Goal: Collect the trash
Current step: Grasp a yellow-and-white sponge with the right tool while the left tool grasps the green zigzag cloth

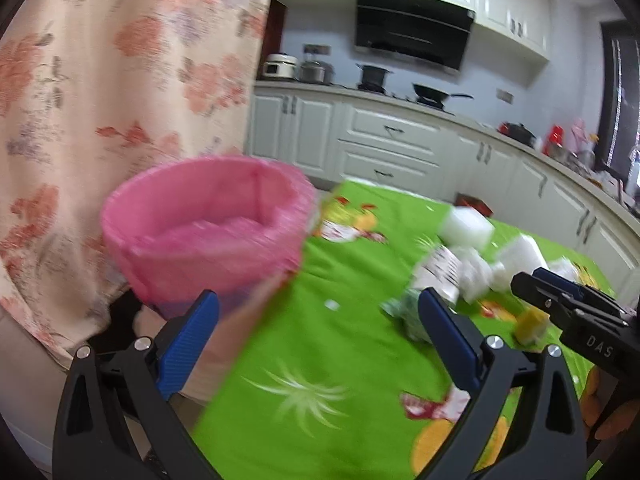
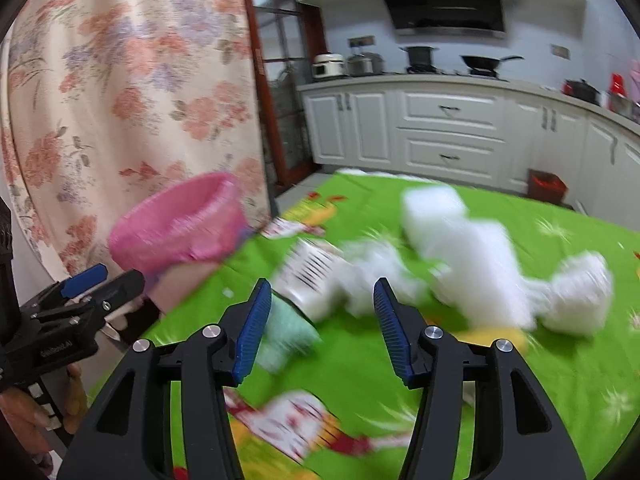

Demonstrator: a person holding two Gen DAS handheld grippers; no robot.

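Observation:
A bin lined with a pink bag stands at the table's left edge; it also shows in the right wrist view. Trash lies in a heap on the green cloth: white foam blocks, a white box with black print, a pale green crumpled wrapper and a yellow piece. My left gripper is open and empty, just right of the bin. My right gripper is open and empty, facing the box and wrapper. The right gripper also shows in the left wrist view.
The table wears a green patterned cloth. A floral curtain hangs behind the bin. White kitchen cabinets with pots on the counter run along the back. A red bin stands on the floor.

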